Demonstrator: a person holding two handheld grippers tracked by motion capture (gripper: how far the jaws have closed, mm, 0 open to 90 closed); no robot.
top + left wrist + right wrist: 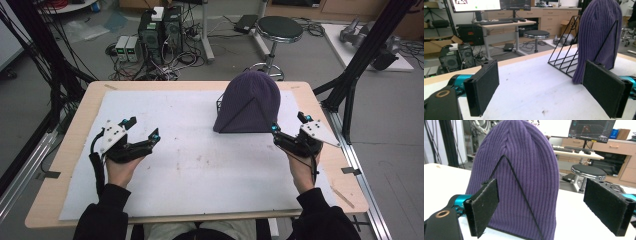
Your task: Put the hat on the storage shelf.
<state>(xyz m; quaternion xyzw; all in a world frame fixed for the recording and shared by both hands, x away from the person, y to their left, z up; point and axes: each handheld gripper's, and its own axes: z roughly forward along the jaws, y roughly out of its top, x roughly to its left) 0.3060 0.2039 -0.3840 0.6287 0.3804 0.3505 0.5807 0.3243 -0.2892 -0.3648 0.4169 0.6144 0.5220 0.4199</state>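
purple beanie [248, 102] sits over a black wire rack [564, 61], upper right of centre in the high view. right tongs [290, 131] wide, empty, just beside its lower right edge. left tongs [142, 130] wide, empty, well apart at the left on the bench [175, 170]. likely next: pinch knit only, clear of the wire running up the beanie's front, then lift straight up so the rack doesn't tip.

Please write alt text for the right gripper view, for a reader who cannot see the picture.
A purple ribbed beanie is pulled over a black wire rack on a white table, close in front of the open right gripper. Its two black padded jaws rise from the bottom, empty. Behind stand a round stool and a desk with monitors.
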